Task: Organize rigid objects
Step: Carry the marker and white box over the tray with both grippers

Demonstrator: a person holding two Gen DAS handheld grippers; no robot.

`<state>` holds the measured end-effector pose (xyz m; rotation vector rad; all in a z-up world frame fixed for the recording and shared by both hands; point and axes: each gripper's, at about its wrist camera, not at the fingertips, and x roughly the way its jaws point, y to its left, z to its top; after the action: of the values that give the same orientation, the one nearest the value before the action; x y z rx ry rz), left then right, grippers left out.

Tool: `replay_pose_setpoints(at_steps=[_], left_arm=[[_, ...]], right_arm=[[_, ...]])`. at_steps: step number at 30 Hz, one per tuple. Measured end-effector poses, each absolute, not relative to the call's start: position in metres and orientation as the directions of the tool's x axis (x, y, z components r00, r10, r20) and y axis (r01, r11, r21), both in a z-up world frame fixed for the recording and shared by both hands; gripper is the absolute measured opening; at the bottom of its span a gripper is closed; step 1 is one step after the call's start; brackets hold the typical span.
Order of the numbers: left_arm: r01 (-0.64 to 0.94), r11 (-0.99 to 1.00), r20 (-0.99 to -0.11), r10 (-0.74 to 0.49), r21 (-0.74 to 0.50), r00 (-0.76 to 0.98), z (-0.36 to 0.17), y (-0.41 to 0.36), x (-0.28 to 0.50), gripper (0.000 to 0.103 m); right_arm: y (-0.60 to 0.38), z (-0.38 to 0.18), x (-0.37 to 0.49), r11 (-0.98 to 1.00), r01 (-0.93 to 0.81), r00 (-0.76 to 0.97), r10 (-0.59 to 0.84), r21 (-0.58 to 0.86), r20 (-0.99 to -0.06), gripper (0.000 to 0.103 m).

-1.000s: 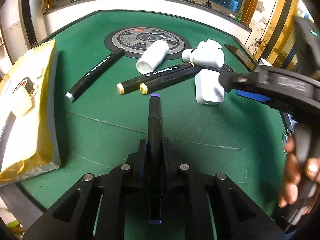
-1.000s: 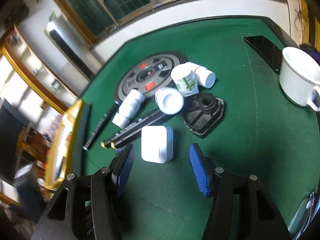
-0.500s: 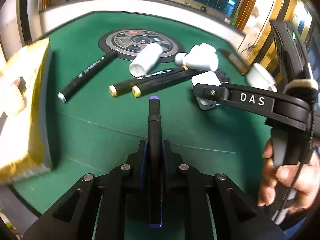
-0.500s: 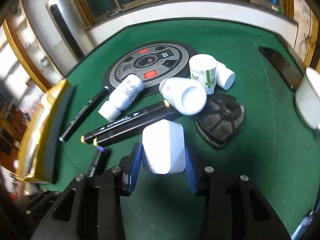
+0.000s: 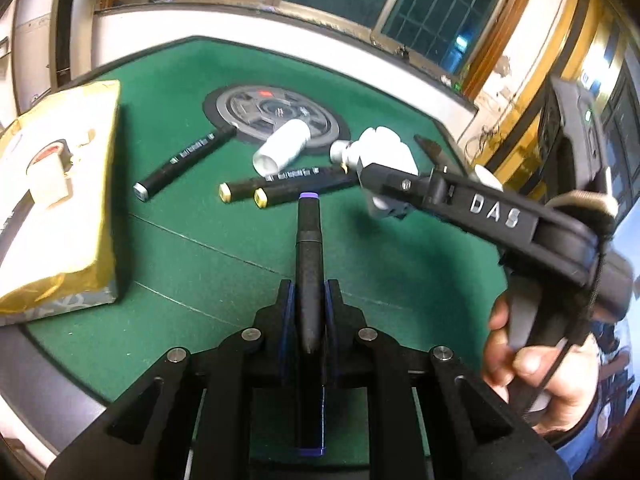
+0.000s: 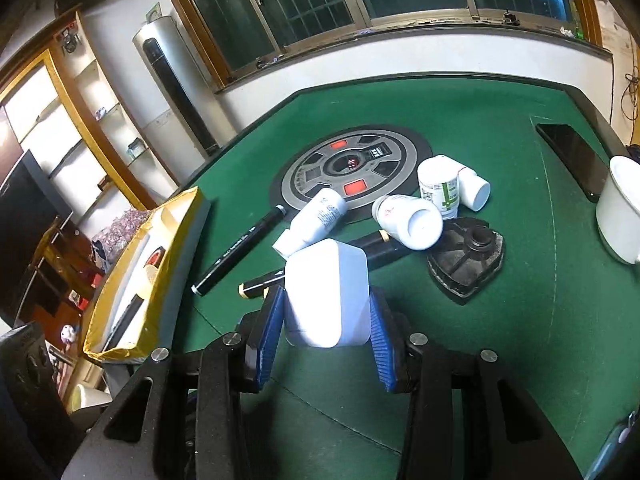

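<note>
- Far left there's the yellow box (image 5: 60, 200), open top, sitting on the green table (image 5: 200, 272). My guess is that's where the stuff is headed, and it lies to the left of both claws.
- Next over, the left gripper (image 5: 310, 300) is clamped tight on a black marker with a purple cap (image 5: 308, 240). The marker's long axis runs straight out along the fingers, purple end pointing away toward the pile, and it looks clear of the felt.
- Since the left hand is the one nearer the box, I'd say it gets there first. The marker probably has to be swung round to lie along the box's length.
- Middle of the table: a lone black marker (image 5: 184, 164), then two yellow-tipped markers (image 5: 280, 188) side by side, and a white bottle (image 5: 284, 144) lying on its side on the round grey disc (image 5: 276, 114).
- Right side: the right gripper (image 6: 326, 320) has its blue pads pressed on a white rounded block (image 6: 326, 292), held up in front of the pile.
- What's changed: a second back those jaws stood wide with the block flat on the table between them. They've been closing since and now have it off the felt. The left one had the marker pinched the whole time.
- Further right sit a black triangular thing (image 6: 466, 260) and a white cup (image 6: 620, 216), both untouched.
</note>
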<state>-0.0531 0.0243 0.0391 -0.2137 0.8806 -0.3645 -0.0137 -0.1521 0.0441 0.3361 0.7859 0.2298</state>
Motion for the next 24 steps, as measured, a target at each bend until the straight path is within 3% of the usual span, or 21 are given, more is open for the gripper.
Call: replay_pose_setpoints(at_steps=[24], left_arm=[[0.106,0.88,-0.584,-0.393,-0.463,0.711,0.078,0.115,-0.067,0.012]], right_arm=[[-0.107,0.055,-0.033,0.901,-0.2,0.685,0.409,0.385,-0.603,0.037]])
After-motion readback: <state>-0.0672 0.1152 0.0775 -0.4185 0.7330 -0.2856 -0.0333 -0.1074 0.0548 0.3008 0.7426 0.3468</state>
